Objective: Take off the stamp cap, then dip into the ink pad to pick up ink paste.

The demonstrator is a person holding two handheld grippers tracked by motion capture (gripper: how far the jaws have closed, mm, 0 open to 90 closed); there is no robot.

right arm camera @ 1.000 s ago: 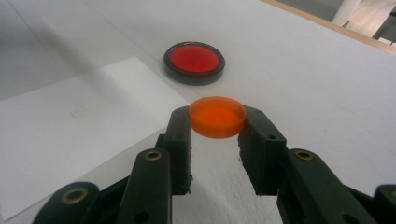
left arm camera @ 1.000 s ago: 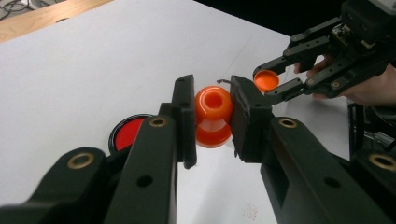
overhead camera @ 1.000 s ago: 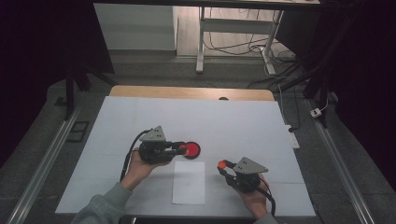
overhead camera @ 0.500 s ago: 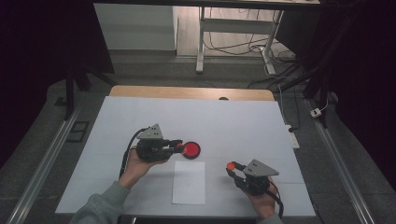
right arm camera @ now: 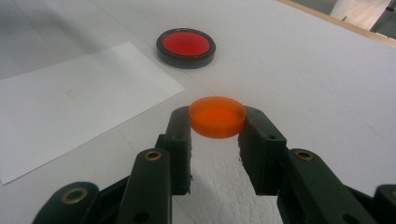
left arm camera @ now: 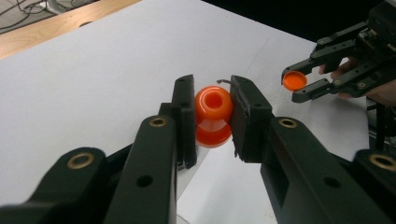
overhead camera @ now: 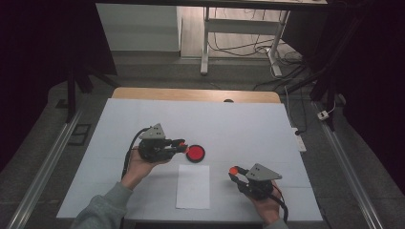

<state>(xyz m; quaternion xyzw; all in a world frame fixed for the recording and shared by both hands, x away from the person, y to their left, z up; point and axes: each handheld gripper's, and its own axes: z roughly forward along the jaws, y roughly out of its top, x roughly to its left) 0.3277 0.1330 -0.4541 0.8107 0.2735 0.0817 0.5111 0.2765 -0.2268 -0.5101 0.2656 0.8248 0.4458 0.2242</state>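
Note:
A small orange bottle [left arm camera: 213, 116], its open mouth facing the camera, sits between the jaws of my left gripper [left arm camera: 212, 100], which is shut on it. From above, the left gripper [overhead camera: 181, 143] hovers just left of a red disc in a black rim [overhead camera: 195, 153] lying on the table. My right gripper [right arm camera: 217, 122] is shut on a flat orange cap [right arm camera: 217, 114], held a little above the table. In the high view the right gripper [overhead camera: 234, 170] is at the front right, beside a white paper sheet [overhead camera: 193, 186]. The left gripper view shows the right gripper [left arm camera: 299, 83] with the cap [left arm camera: 294, 80] farther off.
The white tabletop [overhead camera: 239, 124] has a wooden strip [overhead camera: 191, 94] along its far edge. The paper sheet [right arm camera: 74, 102] lies flat in front of the red disc [right arm camera: 186, 46]. Metal rails [overhead camera: 47, 162] run along both sides, and cables and table legs [overhead camera: 205, 43] stand behind.
The right gripper has drifted slightly to the right with the cap. The left gripper and the red disc have stayed about where they were.

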